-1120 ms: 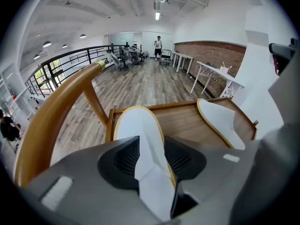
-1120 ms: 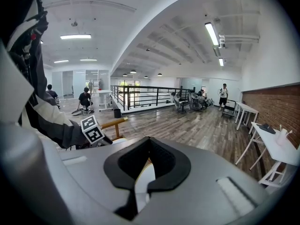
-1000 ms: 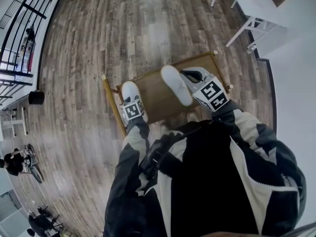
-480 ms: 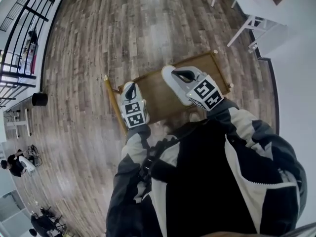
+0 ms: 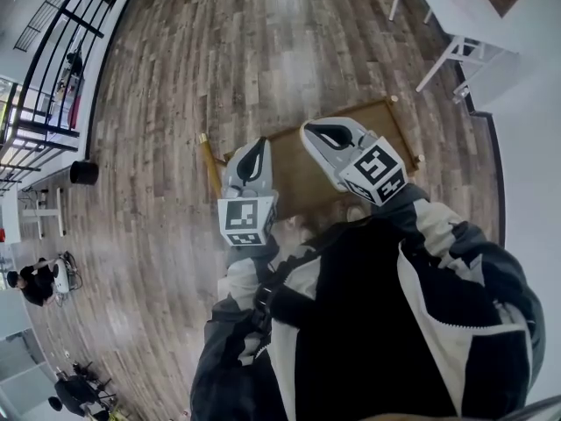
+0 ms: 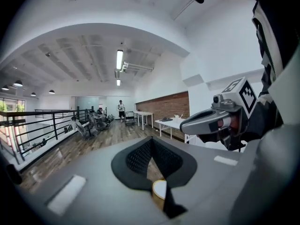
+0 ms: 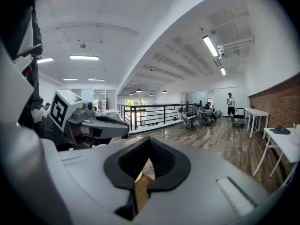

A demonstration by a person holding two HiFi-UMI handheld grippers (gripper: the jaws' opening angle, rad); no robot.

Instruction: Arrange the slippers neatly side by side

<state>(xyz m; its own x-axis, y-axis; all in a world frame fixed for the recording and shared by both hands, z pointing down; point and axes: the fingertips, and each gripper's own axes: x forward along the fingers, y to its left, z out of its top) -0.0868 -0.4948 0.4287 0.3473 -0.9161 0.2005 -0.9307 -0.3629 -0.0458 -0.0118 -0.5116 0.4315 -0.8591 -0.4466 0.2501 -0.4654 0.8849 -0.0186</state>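
In the head view both grippers are held up over a low wooden board [image 5: 294,175]. My left gripper [image 5: 254,147] is shut; its jaws have just been closing, with nothing between them. My right gripper [image 5: 317,132] is shut and empty too. They point away from me, side by side and apart. The white slippers lie beneath them and are hidden here. The left gripper view shows the right gripper [image 6: 190,124] alongside, and the right gripper view shows the left gripper [image 7: 123,128]. Only a sliver of tan wood and white shows through each jaw gap.
The board has a wooden corner post [image 5: 203,139] at its left. White tables [image 5: 456,16] stand at the far right by a white wall. A black railing [image 5: 53,77] and a black bin [image 5: 85,172] are at the left. People [image 5: 39,283] sit far off on the plank floor.
The left gripper has lifted up off the left slipper, turned level and shut. The right gripper has risen a little beside the right slipper. Both slippers are now covered from view.
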